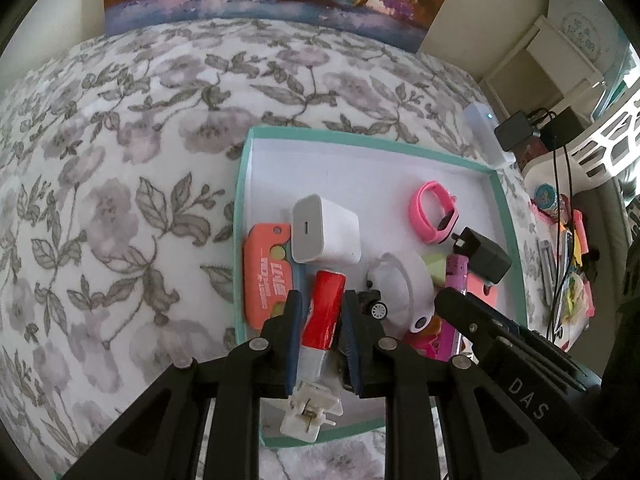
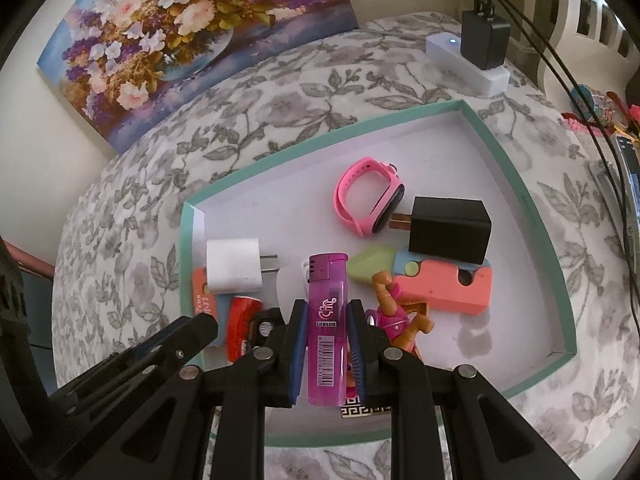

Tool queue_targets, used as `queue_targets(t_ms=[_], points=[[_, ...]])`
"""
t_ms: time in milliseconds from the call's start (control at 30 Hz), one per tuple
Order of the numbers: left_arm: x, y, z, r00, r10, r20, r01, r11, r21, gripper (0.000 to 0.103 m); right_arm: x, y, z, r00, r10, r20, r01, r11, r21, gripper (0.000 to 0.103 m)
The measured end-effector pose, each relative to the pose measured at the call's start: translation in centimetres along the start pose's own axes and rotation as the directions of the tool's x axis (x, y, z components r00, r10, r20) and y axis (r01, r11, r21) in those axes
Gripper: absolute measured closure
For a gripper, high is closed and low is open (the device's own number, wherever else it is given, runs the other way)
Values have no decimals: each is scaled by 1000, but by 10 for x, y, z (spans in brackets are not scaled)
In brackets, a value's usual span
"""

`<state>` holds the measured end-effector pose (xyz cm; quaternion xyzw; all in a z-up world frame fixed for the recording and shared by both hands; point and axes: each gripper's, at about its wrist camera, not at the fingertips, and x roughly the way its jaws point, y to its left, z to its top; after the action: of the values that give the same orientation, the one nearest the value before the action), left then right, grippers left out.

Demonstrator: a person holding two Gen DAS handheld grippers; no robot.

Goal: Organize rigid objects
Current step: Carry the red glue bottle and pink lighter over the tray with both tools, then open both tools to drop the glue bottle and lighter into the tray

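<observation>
A teal-rimmed white tray (image 1: 243,168) (image 2: 520,184) lies on the floral cloth and holds several small objects. My left gripper (image 1: 320,300) is shut on a red and white lighter (image 1: 325,312), held over the tray's near left part. My right gripper (image 2: 328,308) is shut on a purple lighter (image 2: 326,320) over the tray's near middle; it also shows in the left wrist view (image 1: 456,276). In the tray lie a white charger (image 1: 324,228) (image 2: 234,266), a pink watch (image 1: 434,212) (image 2: 370,200), a black charger (image 1: 484,256) (image 2: 450,230) and coral plastic pieces (image 1: 266,276) (image 2: 448,284).
A toy figure (image 2: 396,312) and a small toy car (image 1: 376,306) lie in the tray near the grippers. A white power strip (image 2: 466,66) with a black adapter stands beyond the tray. A flower painting (image 2: 180,40) leans on the wall. Pens and clutter (image 1: 568,256) lie right of the tray.
</observation>
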<state>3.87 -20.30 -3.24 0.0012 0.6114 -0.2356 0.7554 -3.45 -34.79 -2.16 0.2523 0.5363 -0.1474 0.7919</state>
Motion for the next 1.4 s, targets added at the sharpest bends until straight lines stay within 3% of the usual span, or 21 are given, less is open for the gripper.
queue_targets(t_ms=[333,600,700,733,833,933,1000,1133,1333,1400], points=[[2,6,0,1000,26,-11,-26,999,-21,82,4,-2,1,1000,-6,-3,6,1000,11,81],[-5,18,1,995,97,4,-97,994,-54,82,3,2,0,1000,-17,-3,17,1000,-3,80],[-10,23,1,992,122,17,-120,991,-64,74,3,3,-1,1000,-28,-6,28,1000,-11,80],[-12,25,1,991,129,23,-127,990,-68,67,3,4,-1,999,-32,-7,31,999,-15,80],[-16,30,0,987,155,37,-152,985,-81,57,3,5,-2,999,-43,-5,43,999,-24,74],[-20,38,-2,981,187,40,-183,978,-99,42,1,7,-4,998,-58,3,58,998,-33,60],[-22,43,-3,978,205,40,-200,973,-113,37,-2,9,-5,998,-63,12,63,997,-37,53],[-27,52,-8,971,233,42,-226,964,-138,23,-4,13,-8,997,-72,21,73,996,-55,46],[-32,63,-14,958,283,42,-273,949,-158,20,-5,22,-16,996,-84,27,86,993,-86,34],[-34,67,-18,955,294,42,-284,944,-167,19,-6,25,-19,996,-87,33,89,991,-97,26]])
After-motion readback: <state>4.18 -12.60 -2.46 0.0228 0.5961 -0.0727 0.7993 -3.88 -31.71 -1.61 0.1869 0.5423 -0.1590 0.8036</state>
